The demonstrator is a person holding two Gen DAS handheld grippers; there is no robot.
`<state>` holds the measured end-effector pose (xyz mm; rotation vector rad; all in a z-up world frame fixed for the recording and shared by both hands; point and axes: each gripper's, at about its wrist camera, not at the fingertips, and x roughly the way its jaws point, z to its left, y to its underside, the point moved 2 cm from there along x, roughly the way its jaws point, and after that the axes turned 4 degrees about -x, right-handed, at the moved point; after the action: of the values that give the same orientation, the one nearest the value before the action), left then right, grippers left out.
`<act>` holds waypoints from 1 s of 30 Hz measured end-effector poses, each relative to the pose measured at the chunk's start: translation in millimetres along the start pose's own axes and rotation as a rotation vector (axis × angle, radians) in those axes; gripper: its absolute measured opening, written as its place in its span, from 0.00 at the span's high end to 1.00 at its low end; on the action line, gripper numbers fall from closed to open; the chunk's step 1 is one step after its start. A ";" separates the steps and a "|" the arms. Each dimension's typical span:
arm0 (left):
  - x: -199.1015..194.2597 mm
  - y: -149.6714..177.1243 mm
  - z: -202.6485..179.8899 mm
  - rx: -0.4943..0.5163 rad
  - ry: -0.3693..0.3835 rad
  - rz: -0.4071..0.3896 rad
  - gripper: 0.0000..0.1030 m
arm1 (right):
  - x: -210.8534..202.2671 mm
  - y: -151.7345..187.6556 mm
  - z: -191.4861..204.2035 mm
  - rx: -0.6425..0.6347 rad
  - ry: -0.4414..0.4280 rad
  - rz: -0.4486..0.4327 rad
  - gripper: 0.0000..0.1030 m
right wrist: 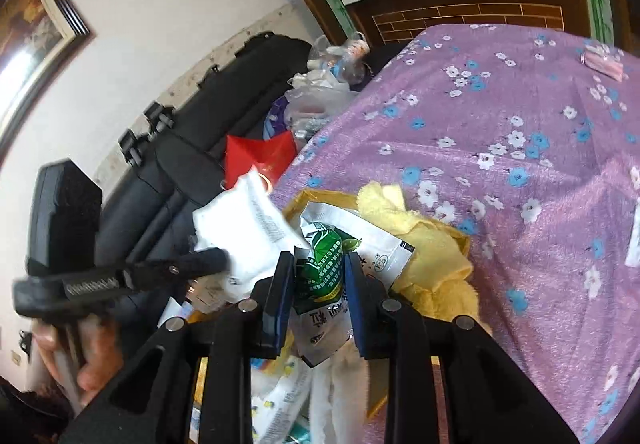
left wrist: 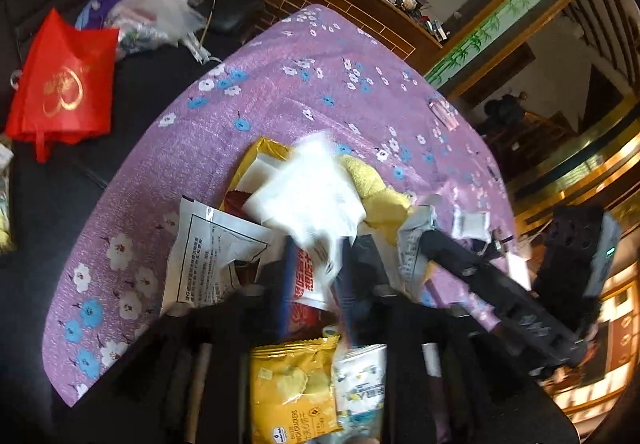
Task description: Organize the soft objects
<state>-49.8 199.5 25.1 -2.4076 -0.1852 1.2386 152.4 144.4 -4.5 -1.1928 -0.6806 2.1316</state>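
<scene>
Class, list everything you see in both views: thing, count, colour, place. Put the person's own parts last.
cloth: one, purple floral, under the pile
towel: one, yellow, in the pile
packet: one, white, atop the pile
sachet: one, green-white, between the right tool's fingers
cracker packet: one, yellow, below the left tool
bag: one, red, on the sofa
plastic bags: several, clear, on the sofa
sofa: one, black, beside the cloth
left tool: one, black, over the pile
right tool: one, black, over the pile
hand: one, holding the left tool

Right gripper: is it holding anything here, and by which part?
The green-and-white packet stands between the right gripper's blue pads, near its middle. Whether the pads press on it or have let go cannot be told.
</scene>
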 end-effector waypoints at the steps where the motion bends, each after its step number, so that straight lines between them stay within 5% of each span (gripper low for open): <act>1: -0.5 2.7 -3.2 0.024 -0.002 -0.011 0.54 | -2.9 -0.3 1.1 0.005 -0.007 -0.013 0.63; 3: -2.0 8.6 -8.9 0.071 -0.025 -0.038 0.52 | -10.0 -0.3 3.4 0.007 -0.006 -0.050 0.49; 7: -19.4 30.7 -17.3 0.095 -0.042 -0.109 0.52 | -31.8 11.4 5.9 0.048 -0.017 -0.095 0.49; 14: -63.1 106.6 -55.3 0.222 -0.264 -0.331 0.41 | -72.1 76.9 25.0 0.070 -0.022 -0.110 0.48; 18: -67.6 144.3 -67.2 0.318 -0.384 -0.336 0.41 | -86.2 109.3 48.3 0.012 0.031 -0.097 0.48; 25: -78.6 175.2 -68.8 0.299 -0.458 -0.301 0.41 | -116.3 135.5 69.4 0.009 0.085 -0.102 0.48; 30: -88.3 190.1 -79.8 0.347 -0.522 -0.368 0.41 | -125.5 141.7 79.6 -0.022 0.136 -0.122 0.43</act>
<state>-52.2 -23.3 50.5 -1.6335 -0.4953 1.5405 100.2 -53.8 7.5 -1.2619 -0.6990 1.9285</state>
